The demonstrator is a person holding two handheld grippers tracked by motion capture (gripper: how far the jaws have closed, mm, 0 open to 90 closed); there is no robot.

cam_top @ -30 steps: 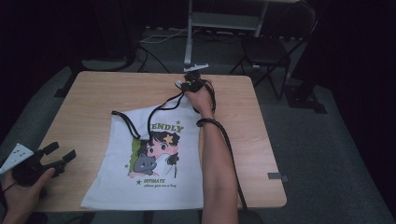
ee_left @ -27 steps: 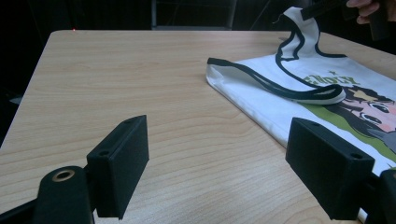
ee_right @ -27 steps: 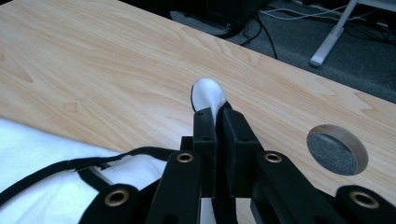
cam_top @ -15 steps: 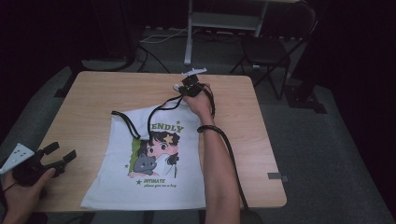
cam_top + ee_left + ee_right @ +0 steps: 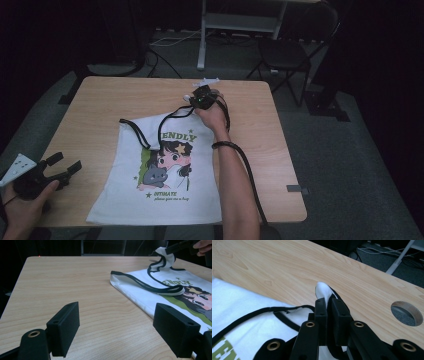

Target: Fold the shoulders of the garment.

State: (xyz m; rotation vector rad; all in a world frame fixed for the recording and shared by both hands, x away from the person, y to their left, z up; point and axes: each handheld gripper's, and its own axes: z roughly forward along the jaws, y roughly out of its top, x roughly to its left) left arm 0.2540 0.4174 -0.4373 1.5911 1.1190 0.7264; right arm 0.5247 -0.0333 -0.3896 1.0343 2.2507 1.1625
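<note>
A white sleeveless top [image 5: 165, 170] with black trim and a cartoon print lies flat on the wooden table [image 5: 110, 105]. My right gripper [image 5: 196, 99] is shut on the top's right shoulder strap [image 5: 322, 288] and holds it lifted off the table near the far edge. The pinched white fabric pokes out above the closed jaws in the right gripper view. The same raised strap [image 5: 163, 257] hangs at the upper right of the left gripper view. My left gripper [image 5: 62, 165] rests at the table's near left corner, jaws open and empty, pointing toward the top [image 5: 175, 290].
A round cable hole [image 5: 407, 313] sits in the table just past the right gripper. A black chair [image 5: 287, 52] and a metal stand [image 5: 202, 35] are behind the table. Bare wood lies left of the top.
My right gripper has carried the pinched strap a little farther toward the table's far edge, stretching the neckline. The left gripper has stayed put.
</note>
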